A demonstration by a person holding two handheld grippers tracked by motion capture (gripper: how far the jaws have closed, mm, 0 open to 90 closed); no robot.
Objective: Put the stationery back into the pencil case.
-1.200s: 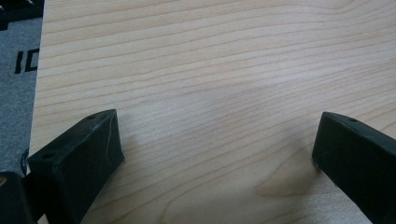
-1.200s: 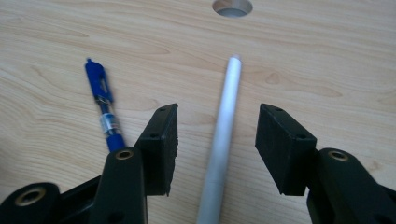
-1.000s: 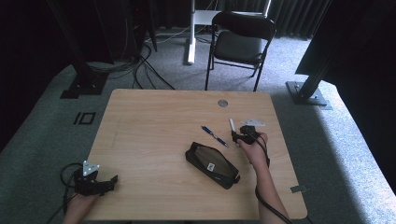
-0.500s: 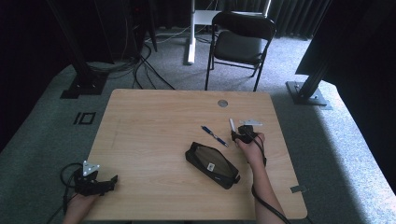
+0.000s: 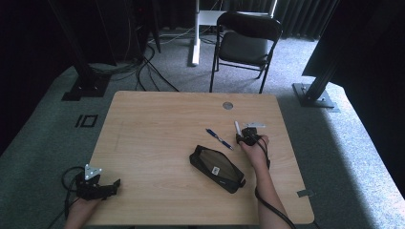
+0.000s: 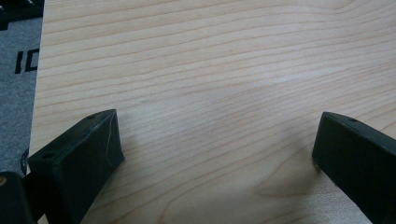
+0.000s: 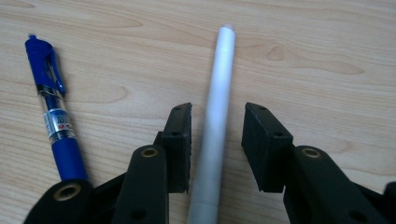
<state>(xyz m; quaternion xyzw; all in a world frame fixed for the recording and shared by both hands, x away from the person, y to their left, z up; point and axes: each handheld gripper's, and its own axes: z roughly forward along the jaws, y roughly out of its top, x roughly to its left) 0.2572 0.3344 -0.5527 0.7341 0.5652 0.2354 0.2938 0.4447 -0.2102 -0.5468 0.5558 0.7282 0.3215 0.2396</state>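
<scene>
- Right gripper (image 7: 215,144) fingers (image 7: 180,140) are closing around the white pen (image 7: 217,107), gaps showing; its lower end is cut off.
- Blue pen (image 7: 53,112) is lying beside them.
- Left gripper (image 6: 215,154) fingers are spreading wide over bare table (image 6: 210,70).

The slim white plastic pen (image 7: 215,116) between the right gripper (image 7: 215,144) jaws runs off the bottom edge. Left of that gripper, its black arm covers the blue clip pen's (image 7: 55,112) lower end.

White pen (image 7: 215,116) flat on table, apparently capped.

Lab/studio: dark curtains (image 5: 305,19), rig stands (image 5: 317,90), floor cables (image 5: 143,67), carpet.
</scene>
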